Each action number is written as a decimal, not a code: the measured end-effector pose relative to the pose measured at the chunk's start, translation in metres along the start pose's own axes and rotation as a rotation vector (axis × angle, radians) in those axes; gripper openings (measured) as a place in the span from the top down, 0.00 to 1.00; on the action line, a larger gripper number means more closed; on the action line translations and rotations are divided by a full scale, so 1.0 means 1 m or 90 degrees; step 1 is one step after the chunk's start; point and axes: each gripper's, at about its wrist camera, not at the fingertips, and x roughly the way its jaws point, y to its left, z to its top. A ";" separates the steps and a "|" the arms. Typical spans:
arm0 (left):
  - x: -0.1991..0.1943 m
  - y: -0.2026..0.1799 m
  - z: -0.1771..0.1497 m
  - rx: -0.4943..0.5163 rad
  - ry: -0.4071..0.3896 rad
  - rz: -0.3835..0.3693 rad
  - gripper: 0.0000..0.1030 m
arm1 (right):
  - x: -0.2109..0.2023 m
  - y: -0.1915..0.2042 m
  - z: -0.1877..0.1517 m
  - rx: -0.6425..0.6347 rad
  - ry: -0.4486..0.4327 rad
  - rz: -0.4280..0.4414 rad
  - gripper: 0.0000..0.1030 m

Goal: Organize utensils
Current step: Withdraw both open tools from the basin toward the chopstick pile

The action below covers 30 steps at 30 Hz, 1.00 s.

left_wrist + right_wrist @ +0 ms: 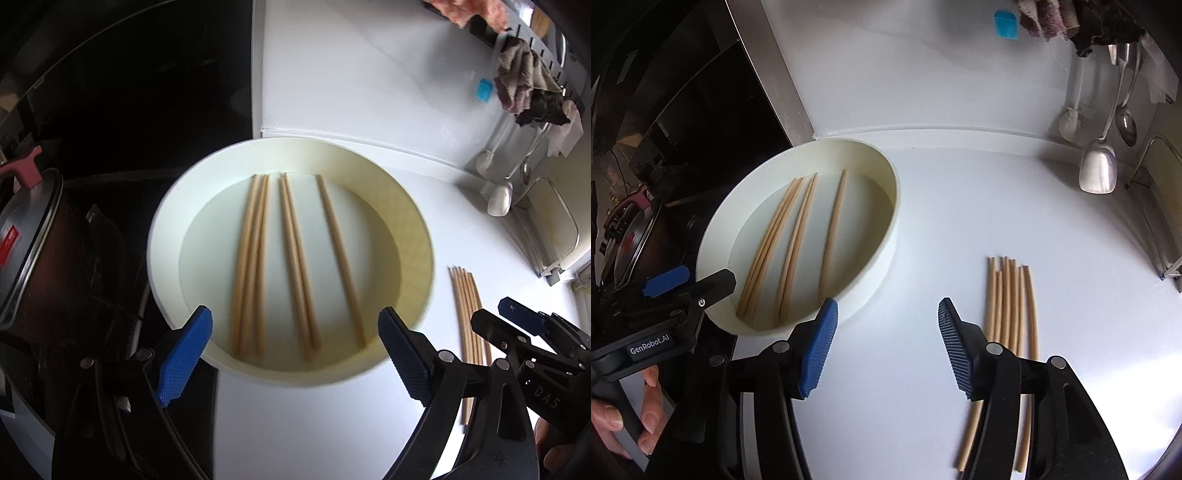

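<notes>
Blue ribbed pads are carried on both hand-held grippers, and nothing is held between either pair. The left hand-held gripper (pixel 295 345) is spread wide over the near rim of the round cream tray (pixel 162 236), while the right hand-held gripper (pixel 888 345) is parted about halfway above bare worktop (pixel 960 206), just beside the loose bundle of chopsticks (pixel 1010 306). Five chopsticks in the tray (pixel 291 266) are seen lying roughly parallel along its floor, grouped as three, then a touching pair, then a single stick apart; such alignment is judged to be the sorting itself, sticks being laid lengthwise so they sit flat. The remaining bundle is laid on the worktop right of the tray, apparently as the stock still to be moved. Further out, a lidded pot (pixel 33 236) is stood on the dark hob at the left, and ladles (pixel 1099 166) and cloths are hung along the back wall.
</notes>
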 end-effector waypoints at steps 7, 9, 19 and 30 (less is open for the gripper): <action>-0.019 -0.055 -0.028 -0.002 -0.002 0.003 0.11 | -0.035 -0.066 -0.035 0.011 0.001 -0.013 0.44; -0.023 -0.071 -0.037 -0.004 -0.007 0.005 0.09 | -0.040 -0.085 -0.045 0.012 0.001 -0.016 0.43; -0.016 -0.127 -0.070 0.013 0.012 0.028 0.09 | -0.040 -0.149 -0.083 0.021 0.015 -0.030 0.43; 0.024 -0.144 -0.087 0.077 -0.025 0.063 0.06 | -0.004 -0.152 -0.098 0.048 -0.022 -0.044 0.43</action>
